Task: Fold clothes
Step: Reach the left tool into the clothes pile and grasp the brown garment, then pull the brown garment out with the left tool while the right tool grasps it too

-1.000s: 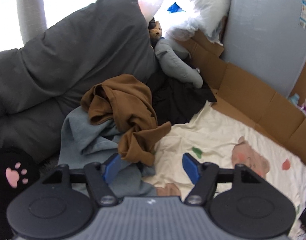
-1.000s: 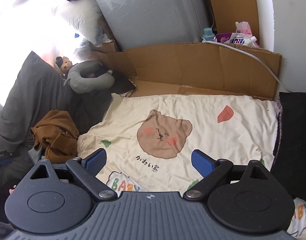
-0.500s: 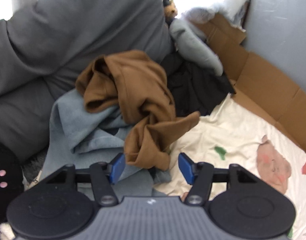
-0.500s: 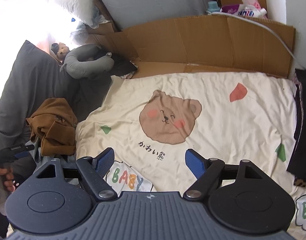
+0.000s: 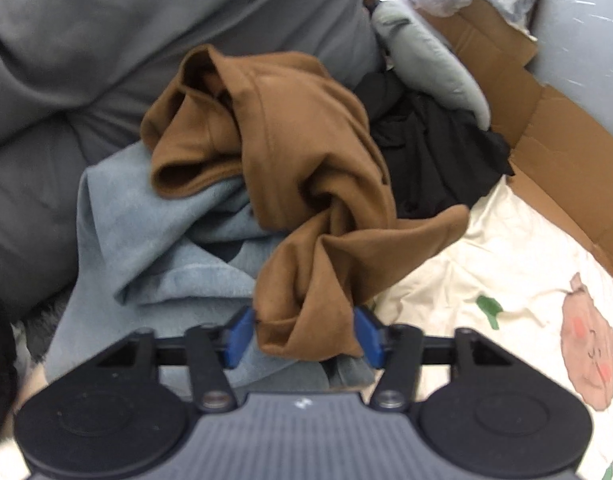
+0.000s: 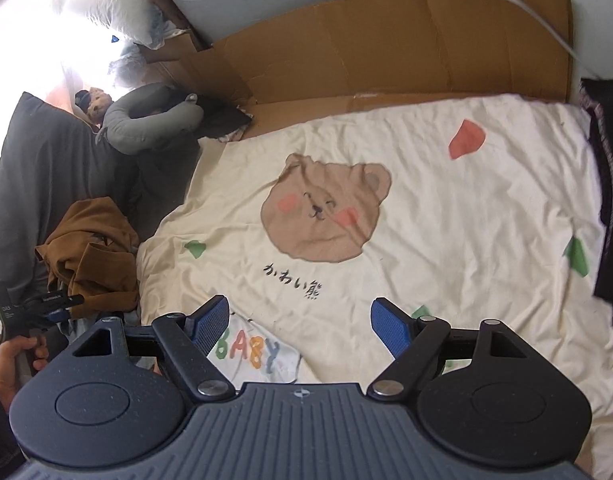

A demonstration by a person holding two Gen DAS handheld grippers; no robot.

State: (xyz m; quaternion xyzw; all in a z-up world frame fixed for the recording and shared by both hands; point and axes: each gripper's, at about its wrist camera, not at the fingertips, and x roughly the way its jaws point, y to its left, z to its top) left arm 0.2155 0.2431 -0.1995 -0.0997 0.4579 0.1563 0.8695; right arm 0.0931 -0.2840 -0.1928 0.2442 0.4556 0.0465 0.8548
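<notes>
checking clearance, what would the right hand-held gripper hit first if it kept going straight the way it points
Most likely the cream bear blanket: the right hand-held gripper is open, nothing between its fingers, and only blanket lies ahead. Depth is hard to judge.

The left wrist view looks forward and steeply down along the left tool (image 5: pixel 302 334), very near a brown garment (image 5: pixel 298 184) that fills the space just ahead of its fingers, with a blue-grey garment (image 5: pixel 154 240) to the tool's left and a cream bear-print blanket (image 5: pixel 506 280) to its right. The right wrist view sits farther back behind the right tool (image 6: pixel 300 322), tilted down over the same blanket (image 6: pixel 446 220) spread ahead of it. Both views share the blanket, the brown garment (image 6: pixel 94 248) lying far to the right tool's left, a grey neck pillow (image 6: pixel 146 120) and the cardboard (image 6: pixel 386 48) beyond
</notes>
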